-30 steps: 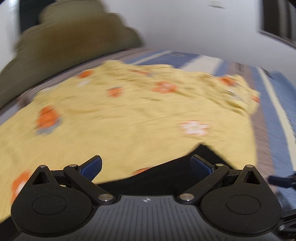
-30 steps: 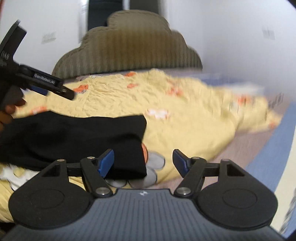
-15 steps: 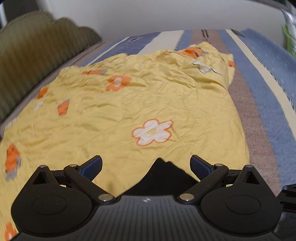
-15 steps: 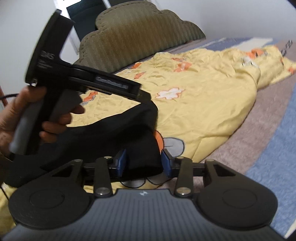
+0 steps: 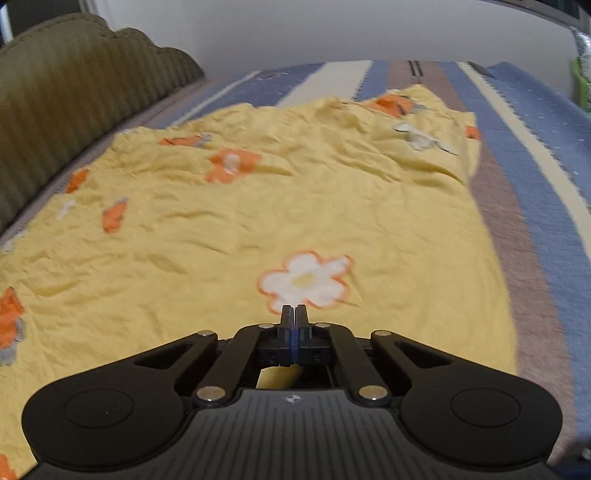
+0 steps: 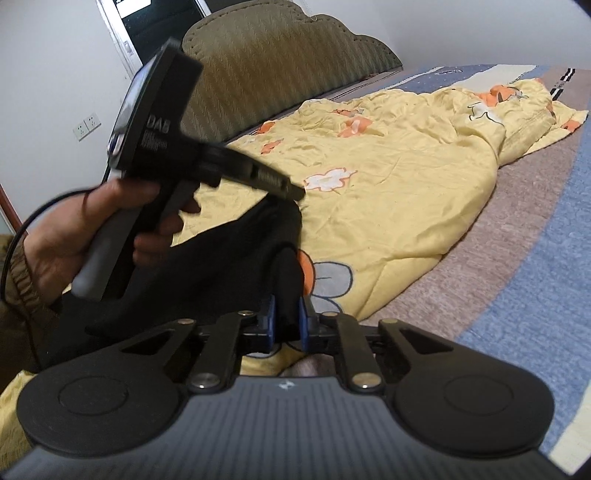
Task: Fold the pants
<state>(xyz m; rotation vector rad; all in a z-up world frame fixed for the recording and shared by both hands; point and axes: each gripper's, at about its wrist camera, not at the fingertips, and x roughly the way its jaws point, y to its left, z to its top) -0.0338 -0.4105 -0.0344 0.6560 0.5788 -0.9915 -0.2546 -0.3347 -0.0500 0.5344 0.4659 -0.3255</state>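
The black pants (image 6: pixel 229 258) lie bunched on a yellow flowered quilt (image 6: pixel 388 184). My right gripper (image 6: pixel 287 321) is shut on a fold of the pants at their near edge. The left gripper (image 6: pixel 291 192) shows in the right wrist view, held in a hand, its tip at the pants' upper edge and the cloth hanging from it. In the left wrist view my left gripper (image 5: pixel 294 314) is shut, fingers pressed together above the quilt (image 5: pixel 258 221); no black cloth shows between them there.
A striped blue, brown and cream bedspread (image 6: pixel 535 258) lies under the quilt, to the right. An olive padded headboard (image 6: pixel 288 59) stands behind. A white wall (image 5: pixel 332 33) with a socket (image 6: pixel 86 125) lies beyond.
Both grippers have closed: the right one on the pants' near fold, the left one at the pants' upper edge. The pants' corner has risen off the quilt.
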